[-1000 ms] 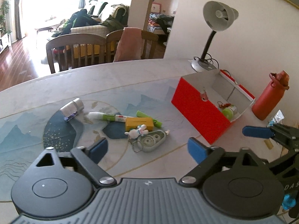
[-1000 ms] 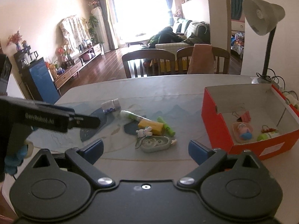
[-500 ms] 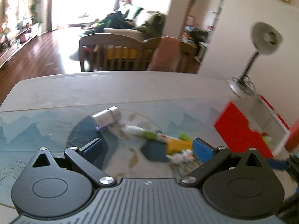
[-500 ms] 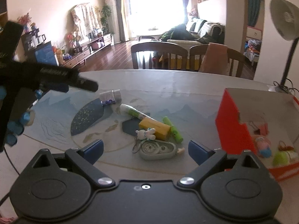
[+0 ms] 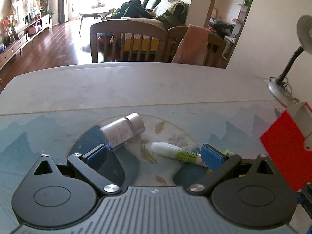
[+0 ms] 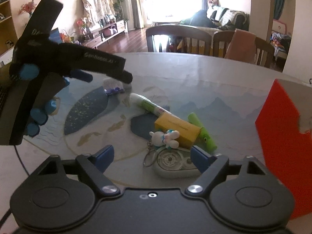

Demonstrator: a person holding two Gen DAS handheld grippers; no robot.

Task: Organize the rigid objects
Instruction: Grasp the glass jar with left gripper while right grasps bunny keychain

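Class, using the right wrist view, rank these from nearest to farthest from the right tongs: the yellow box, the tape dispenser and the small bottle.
1. Tape dispenser, just ahead of the right tongs, toward their right finger.
2. Yellow box, beyond it, mid-mat.
3. Small bottle, far left, below the left tongs.

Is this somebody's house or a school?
Most likely a house: a dining table with wooden chairs stands before a living room with a sofa, and a desk lamp sits nearby.

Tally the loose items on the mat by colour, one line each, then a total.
White/silver: 1, the bottle
White and green: 1, the glue stick
Yellow: 1, the box
Green: 1, the marker
Grey: 1, the correction tape
White: 1, the bunny keychain
Total: 6
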